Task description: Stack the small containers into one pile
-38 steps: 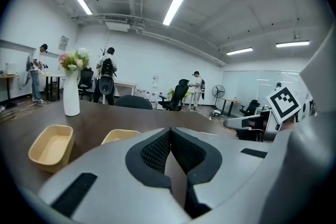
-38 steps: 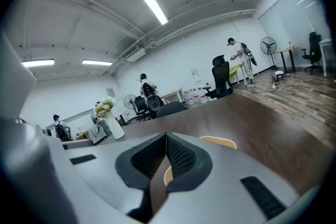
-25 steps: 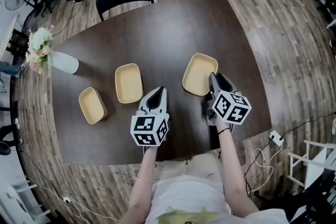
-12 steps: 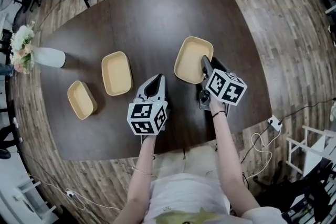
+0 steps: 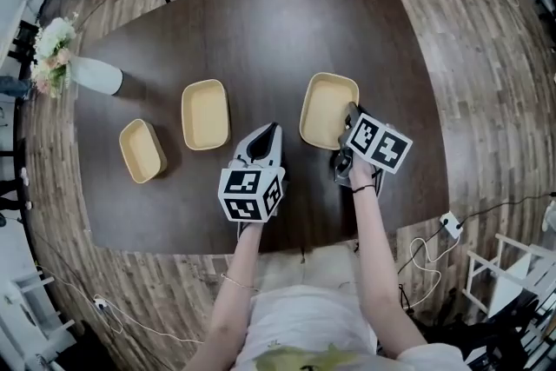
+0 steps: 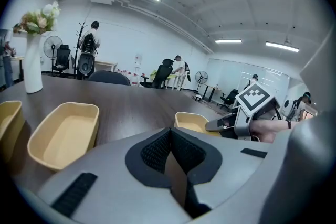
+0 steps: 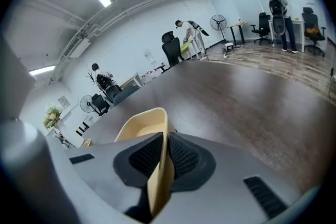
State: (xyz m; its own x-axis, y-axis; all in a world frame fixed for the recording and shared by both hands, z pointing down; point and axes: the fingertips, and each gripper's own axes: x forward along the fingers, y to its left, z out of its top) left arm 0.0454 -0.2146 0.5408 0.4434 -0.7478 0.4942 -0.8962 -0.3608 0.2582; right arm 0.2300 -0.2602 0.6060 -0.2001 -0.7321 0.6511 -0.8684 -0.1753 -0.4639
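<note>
Three beige tub-shaped containers sit open side up on the dark counter (image 5: 278, 30), each showing only its bare inner floor. The smallest container (image 5: 142, 149) lies at the left, with the middle container (image 5: 206, 114) just beside it on the right. The largest container (image 5: 328, 109) is well apart at the right. Each has its long axis running away from the person, and the smallest is skewed, its far end leaning left. The right gripper (image 5: 350, 112) has just been closing its fingers, which pinch the largest container's near right rim wall between them. The left gripper (image 5: 270, 129) is poised between the middle and largest containers, fingers together with nothing in them. A white vase of flowers (image 5: 94, 76) stands at the counter's far left.
</note>
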